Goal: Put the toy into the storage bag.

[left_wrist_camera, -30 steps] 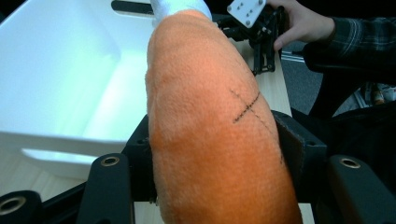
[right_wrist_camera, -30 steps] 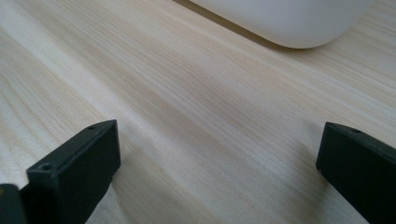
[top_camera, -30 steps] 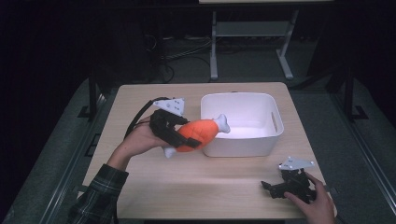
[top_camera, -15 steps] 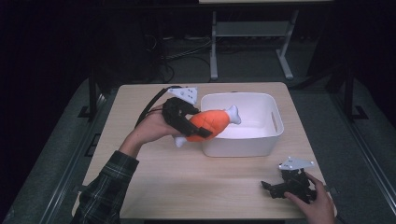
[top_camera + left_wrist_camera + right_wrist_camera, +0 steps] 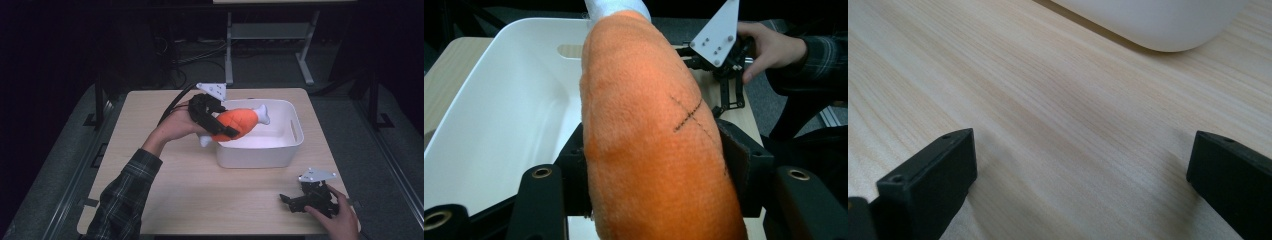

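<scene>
The left gripper (image 5: 227, 131) pinches an orange plush drumstick toy with white bone ends (image 5: 239, 123), holding it in the air over the near left rim of the white rectangular plastic bin (image 5: 260, 155) at the middle of the pale wooden table (image 5: 200, 200). The step in hand looks like carrying the toy into the bin; the next move likely calls for bringing it farther right over the bin's hollow, lowering it and spreading the jaws.

The right gripper (image 5: 292, 200) rests near the table's near right corner, jaws spread wide on nothing.

The left gripper view shows black cross-stitching on the toy's fabric (image 5: 689, 112) and the pads pressing its sides. The high view alone shows the toy's place against the whole bin.
</scene>
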`<state>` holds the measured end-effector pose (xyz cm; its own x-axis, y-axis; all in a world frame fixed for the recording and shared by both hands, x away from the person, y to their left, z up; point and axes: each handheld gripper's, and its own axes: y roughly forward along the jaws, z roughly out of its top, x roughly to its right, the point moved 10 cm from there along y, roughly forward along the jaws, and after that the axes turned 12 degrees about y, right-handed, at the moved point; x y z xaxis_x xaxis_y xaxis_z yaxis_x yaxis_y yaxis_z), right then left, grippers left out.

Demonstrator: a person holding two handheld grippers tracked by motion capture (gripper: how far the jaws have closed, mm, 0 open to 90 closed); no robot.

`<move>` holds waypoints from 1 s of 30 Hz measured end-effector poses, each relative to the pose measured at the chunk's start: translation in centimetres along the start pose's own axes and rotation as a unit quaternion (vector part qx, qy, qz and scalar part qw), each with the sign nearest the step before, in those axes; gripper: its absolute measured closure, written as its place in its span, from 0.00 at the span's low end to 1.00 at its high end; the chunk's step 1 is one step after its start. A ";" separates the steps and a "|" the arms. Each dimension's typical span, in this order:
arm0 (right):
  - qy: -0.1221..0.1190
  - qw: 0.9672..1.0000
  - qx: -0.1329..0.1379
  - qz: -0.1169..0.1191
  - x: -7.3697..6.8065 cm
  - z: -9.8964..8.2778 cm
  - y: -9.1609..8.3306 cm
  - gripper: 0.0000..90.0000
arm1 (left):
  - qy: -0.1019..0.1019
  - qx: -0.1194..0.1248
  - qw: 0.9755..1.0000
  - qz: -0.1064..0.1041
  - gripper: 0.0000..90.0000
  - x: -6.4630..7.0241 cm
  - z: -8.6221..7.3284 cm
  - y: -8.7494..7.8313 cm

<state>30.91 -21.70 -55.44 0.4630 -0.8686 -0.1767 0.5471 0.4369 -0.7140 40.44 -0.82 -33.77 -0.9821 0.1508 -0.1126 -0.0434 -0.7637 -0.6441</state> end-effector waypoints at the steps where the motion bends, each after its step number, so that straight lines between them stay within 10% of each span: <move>1: 0.000 1.000 0.000 0.000 0.0 0.0 0.0 0.00 | 0.001 -0.001 1.000 -0.002 0.46 -0.1 0.1 0.2; 30: 0.000 1.000 0.000 0.000 0.0 0.0 0.0 0.00 | 0.010 -0.019 0.998 -0.056 0.45 -2.3 0.9 7.9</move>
<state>30.92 -21.69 -55.43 0.4634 -0.8683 -0.1768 0.5474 0.4375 -0.7134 42.17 -7.77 -37.92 -0.9677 0.2464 -0.0539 -0.1447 -0.7175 -0.6813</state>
